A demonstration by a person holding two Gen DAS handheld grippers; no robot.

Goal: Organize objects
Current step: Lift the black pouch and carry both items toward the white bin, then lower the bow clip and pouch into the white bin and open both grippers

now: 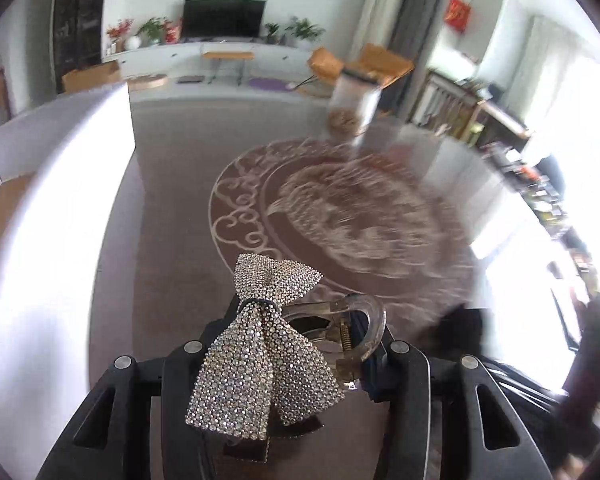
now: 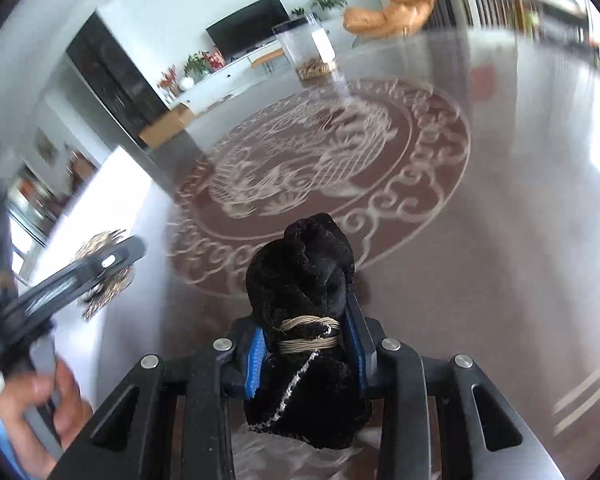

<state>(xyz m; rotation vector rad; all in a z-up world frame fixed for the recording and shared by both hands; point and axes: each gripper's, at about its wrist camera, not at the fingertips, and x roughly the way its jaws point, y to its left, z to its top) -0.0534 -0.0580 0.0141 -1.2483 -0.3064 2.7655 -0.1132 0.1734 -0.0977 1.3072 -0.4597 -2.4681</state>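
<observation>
Rhinestone bow clip (image 1: 260,344) sits clamped in the left gripper (image 1: 296,344), above the table (image 1: 172,208) beside a white box (image 1: 60,200). Nearby, the right gripper (image 2: 306,344) pinches a black velvet hair tie (image 2: 304,300). Farther off, a clear jar (image 2: 306,48) stands past the round dragon emblem (image 2: 320,160).

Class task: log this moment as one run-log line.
left gripper: holds rhinestone bow clip | right gripper: holds black velvet bow | both above table

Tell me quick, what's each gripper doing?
Left gripper: shut on the sparkly bow hair clip.
Right gripper: shut on the black velvet bow.
</observation>
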